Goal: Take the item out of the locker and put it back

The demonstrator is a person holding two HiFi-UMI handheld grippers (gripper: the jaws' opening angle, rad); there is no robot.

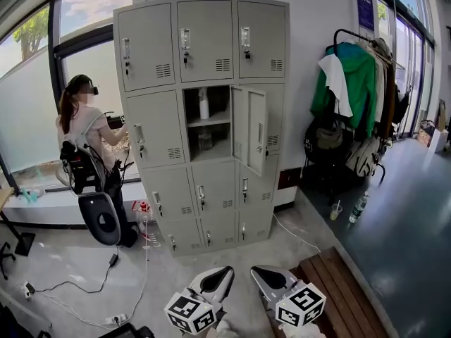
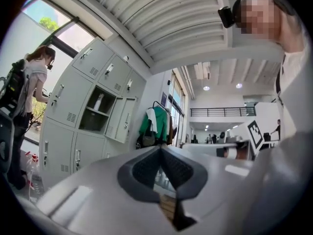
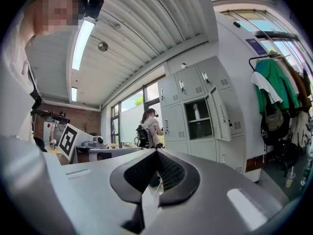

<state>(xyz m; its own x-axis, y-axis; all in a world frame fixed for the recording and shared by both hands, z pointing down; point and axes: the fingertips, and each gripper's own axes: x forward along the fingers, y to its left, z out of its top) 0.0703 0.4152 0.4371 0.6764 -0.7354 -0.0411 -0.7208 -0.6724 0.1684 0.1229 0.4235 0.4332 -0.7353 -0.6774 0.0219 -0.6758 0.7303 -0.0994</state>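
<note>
Grey floor [image 1: 63,266] before open locker [image 1: 248,129]

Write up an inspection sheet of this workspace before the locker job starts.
Surface: grey floor.
Job's things: locker bank, one middle door open; white bottle on the upper shelf, clear container on the lower shelf.
Clutter: cup and plastic bottle standing on the floor at right.
Grippers: left gripper and right gripper both shut, empty, well short of the lockers.
Cables: loose cables trail over the floor left of the lockers.
Surroundings: person standing at left; coat rack with green jacket at right; wooden bench by the grippers.
</note>
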